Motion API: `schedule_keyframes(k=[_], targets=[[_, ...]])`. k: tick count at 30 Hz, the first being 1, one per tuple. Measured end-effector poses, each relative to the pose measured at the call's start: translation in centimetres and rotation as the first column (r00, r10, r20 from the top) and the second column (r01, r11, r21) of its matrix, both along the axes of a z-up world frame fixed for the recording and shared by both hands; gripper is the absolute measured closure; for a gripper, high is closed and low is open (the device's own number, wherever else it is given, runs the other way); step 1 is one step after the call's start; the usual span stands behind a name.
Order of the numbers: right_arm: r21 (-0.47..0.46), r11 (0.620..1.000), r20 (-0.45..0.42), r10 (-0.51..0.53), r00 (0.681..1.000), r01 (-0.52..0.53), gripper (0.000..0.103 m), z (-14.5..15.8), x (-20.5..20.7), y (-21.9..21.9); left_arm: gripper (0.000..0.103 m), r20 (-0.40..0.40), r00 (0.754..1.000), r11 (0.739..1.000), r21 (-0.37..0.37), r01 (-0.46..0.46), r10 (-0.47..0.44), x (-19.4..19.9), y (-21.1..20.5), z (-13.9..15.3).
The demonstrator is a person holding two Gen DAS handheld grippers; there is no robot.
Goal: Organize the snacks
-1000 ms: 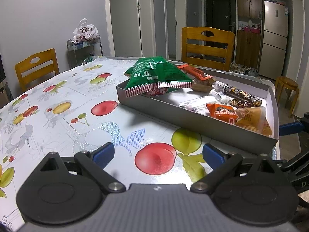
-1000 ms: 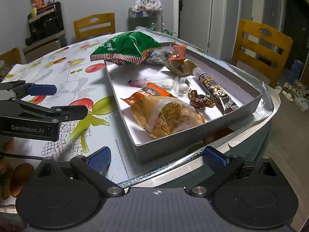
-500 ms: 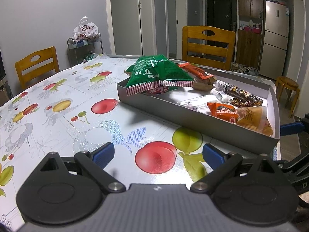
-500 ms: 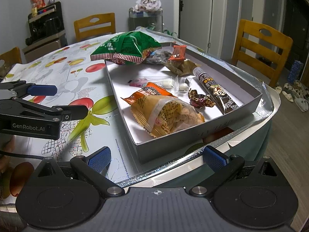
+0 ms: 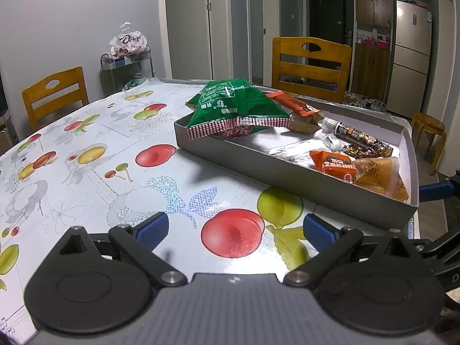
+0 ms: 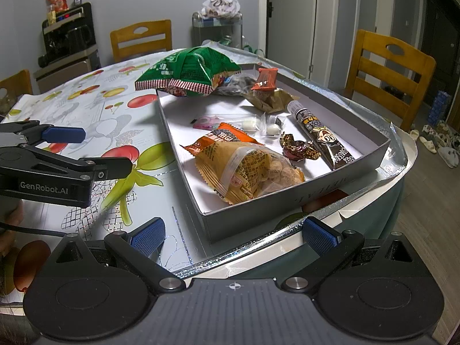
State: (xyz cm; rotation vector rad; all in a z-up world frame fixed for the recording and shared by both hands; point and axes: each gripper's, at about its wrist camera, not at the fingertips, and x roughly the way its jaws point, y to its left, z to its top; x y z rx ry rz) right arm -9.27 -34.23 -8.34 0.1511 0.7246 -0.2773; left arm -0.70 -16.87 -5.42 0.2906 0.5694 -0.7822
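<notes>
Every snack in view lies in the grey tray [image 6: 302,185] on the table [image 5: 95,155], the green bag [image 6: 187,72] overhanging its far corner. Both grippers, left [image 5: 234,228] and right [image 6: 234,233], gape wide and hold nothing. This fits sorting finished, or a pause mid-sort. Dark wrappers under the green bag are hard to make out.
</notes>
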Motion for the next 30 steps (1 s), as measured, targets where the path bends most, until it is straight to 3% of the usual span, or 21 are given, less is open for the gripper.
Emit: schedule_keyframes(k=[30], targets=[[-0.002,1.0,0.001,0.0,1.0,0.0,0.0,-0.06,0.06,0.05,0.002,0.011,0.999,0.999,0.002,0.048,-0.048,-0.57,-0.33,-0.06]])
